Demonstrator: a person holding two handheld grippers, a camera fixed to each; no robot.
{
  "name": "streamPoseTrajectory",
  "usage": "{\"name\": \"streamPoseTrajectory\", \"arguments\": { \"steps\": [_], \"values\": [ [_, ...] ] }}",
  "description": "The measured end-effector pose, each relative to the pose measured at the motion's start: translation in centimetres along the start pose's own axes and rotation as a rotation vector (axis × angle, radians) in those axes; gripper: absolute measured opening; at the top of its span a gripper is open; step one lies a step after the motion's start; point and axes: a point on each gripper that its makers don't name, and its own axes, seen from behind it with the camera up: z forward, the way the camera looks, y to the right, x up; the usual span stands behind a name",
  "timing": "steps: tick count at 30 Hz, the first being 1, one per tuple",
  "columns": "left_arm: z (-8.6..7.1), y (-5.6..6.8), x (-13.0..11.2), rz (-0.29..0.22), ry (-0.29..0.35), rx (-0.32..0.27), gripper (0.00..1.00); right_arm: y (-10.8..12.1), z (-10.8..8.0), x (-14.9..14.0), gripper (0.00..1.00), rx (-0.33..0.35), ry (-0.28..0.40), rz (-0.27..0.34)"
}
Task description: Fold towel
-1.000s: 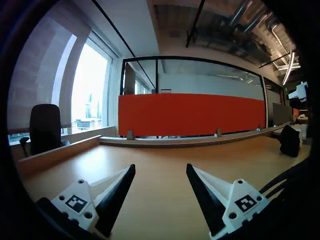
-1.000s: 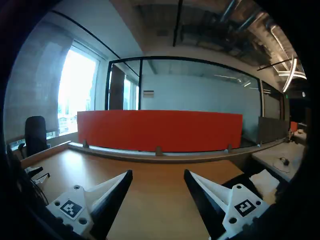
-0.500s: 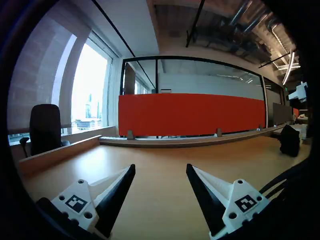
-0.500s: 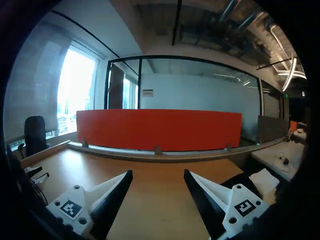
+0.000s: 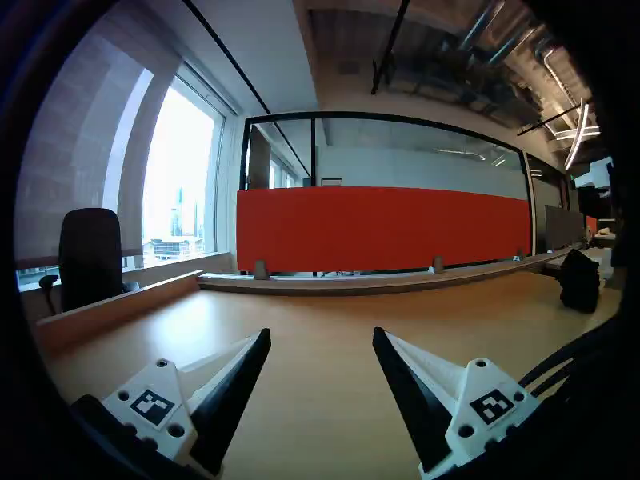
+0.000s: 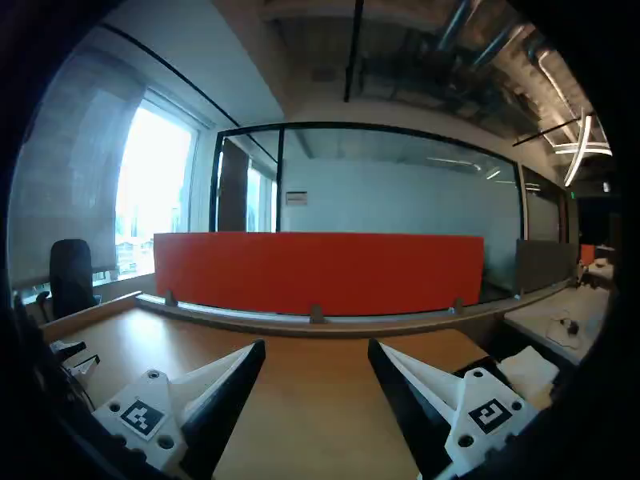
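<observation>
In the left gripper view my left gripper [image 5: 320, 336] hangs open over a bare wooden desk [image 5: 320, 384], with nothing between its white-and-black fingers [image 5: 232, 380]. My right gripper [image 6: 316, 346] is open too, empty, above the same kind of desk [image 6: 320, 400]. A white, cloth-like thing [image 6: 528, 370] lies low at the far right of the right gripper view, beyond the desk's edge; I cannot tell whether it is the towel.
An orange divider panel [image 5: 384, 228] runs along the desk's far edge. A black office chair [image 5: 90, 256] stands by the window at the left. A dark object [image 5: 579, 280] sits on the desk at the right. Cables [image 6: 68, 356] lie at the left edge.
The right gripper has tipped slightly upward, so the orange panel sits lower in its view. The left gripper has stayed still. Both remain open.
</observation>
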Motion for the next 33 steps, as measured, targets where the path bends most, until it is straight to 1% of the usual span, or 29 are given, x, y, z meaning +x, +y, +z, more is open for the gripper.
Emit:
{"name": "streamPoseTrajectory", "arguments": {
  "steps": [7, 11, 17, 23, 26, 33],
  "values": [
    [0.0, 0.0, 0.0, 0.0, 0.0, 0.0, 0.94, 2.2, 0.0, 2.2, 0.99, -0.039, 0.071, -0.011],
    [0.0, 0.0, -0.1, 0.0, 0.0, 0.0, 0.95, 3.5, 0.0, 2.0, 0.99, -0.064, 0.096, -0.018],
    [0.1, 0.0, -0.1, -0.001, 0.0, 0.0, 0.95, 4.9, 0.0, -0.8, 0.99, -0.083, 0.09, -0.017],
    [0.0, 0.1, -0.1, -0.001, 0.0, 0.0, 0.94, 5.7, -0.1, -4.2, 0.99, -0.083, 0.082, 0.02],
    [0.0, 0.1, -0.1, -0.001, 0.0, 0.0, 0.94, 6.2, 0.0, -6.2, 0.99, -0.085, 0.075, 0.028],
    [0.1, 0.2, -0.1, -0.001, 0.0, 0.0, 0.95, 6.7, 0.3, -9.4, 0.99, -0.084, 0.08, 0.019]
  ]
}}
